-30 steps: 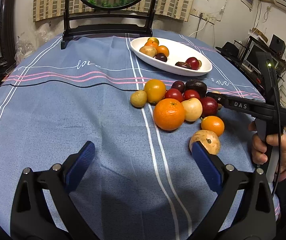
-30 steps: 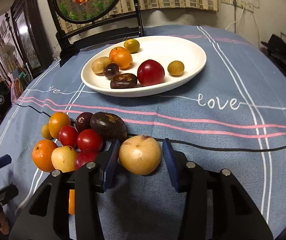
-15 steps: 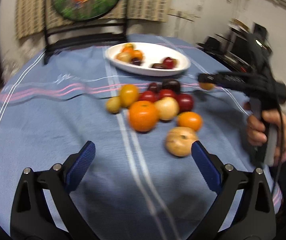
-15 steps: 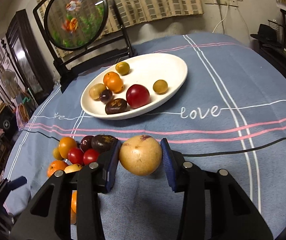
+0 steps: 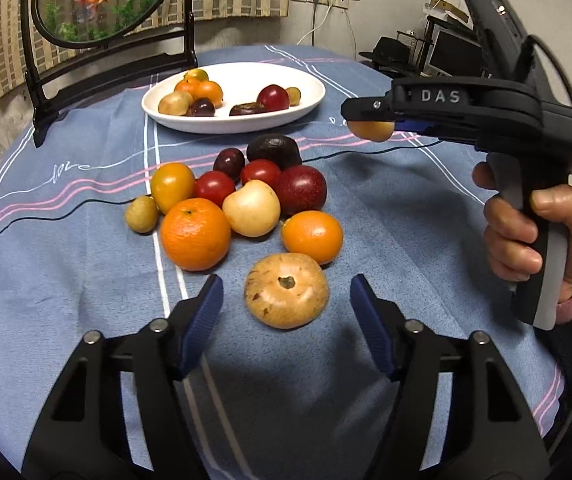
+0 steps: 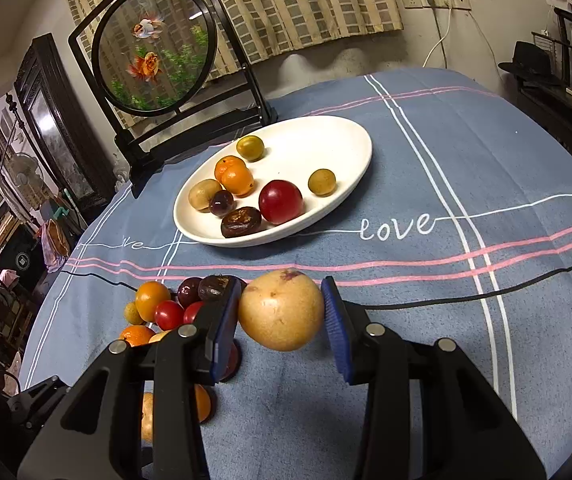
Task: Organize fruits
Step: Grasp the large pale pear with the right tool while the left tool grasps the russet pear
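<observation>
A round tan-yellow fruit with a purple blotch (image 6: 282,310) is being pinched between the blue pads of the right gripper (image 6: 282,316), lower centre of the right wrist view, lifted clear of the blue striped tablecloth (image 6: 425,152). It is judged firm, smooth, moderately heavy – likely to roll or slip if the squeeze is eased; being held across its widest part looks right.

The left gripper (image 5: 286,316) is being held with jaws spread wide, either side of a flattened tan fruit with a brown stem scar (image 5: 287,290) at lower centre of the left wrist view, pads not touching it. A grip across its flat sides is judged steadier than top-to-bottom.

The white oval ceramic plate (image 6: 349,136) – centre of the right view – is already holding several small fruits on its left half; the right half is bare. A loose cluster of oranges, red tomatoes and dark plums (image 5: 242,196) is sitting mid-frame, between the left gripper and plate. A round goldfish screen on a black stand (image 6: 154,48) is standing upper left, behind the plate.
</observation>
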A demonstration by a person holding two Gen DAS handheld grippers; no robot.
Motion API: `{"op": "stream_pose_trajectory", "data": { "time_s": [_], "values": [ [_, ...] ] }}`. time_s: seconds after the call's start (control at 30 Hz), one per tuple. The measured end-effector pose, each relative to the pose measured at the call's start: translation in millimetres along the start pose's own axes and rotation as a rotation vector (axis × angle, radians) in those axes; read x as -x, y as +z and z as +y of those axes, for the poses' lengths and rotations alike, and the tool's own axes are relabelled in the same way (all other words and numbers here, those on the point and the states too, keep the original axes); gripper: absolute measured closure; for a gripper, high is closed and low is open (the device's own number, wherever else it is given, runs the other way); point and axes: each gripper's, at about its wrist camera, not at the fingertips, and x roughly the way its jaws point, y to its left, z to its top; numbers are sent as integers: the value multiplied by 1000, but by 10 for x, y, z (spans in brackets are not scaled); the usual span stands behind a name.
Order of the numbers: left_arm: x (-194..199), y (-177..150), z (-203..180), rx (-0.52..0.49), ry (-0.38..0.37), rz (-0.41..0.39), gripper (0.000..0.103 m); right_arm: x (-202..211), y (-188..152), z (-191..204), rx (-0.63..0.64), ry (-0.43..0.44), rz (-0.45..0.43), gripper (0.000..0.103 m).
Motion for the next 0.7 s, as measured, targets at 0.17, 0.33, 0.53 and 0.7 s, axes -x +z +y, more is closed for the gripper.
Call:
{"op": "stream_pose_trajectory", "data": {
  "time_s": [0.17,0.33,0.53,0.7],
  "values": [
    [-53,18,-18,2,-4,13,43,15,11,5,-2,7,-6,61],
    [-86,16,-30,3,-5,30,45,20,7,-2,-5,7,-6,61],
    [-130,23,1,18,-5,48,52,18,2,-8,-5,5,-2,61],
    [-136,25,6,20,-1,52,55,14,2,-17,-6,3,1,61]
  ]
}}
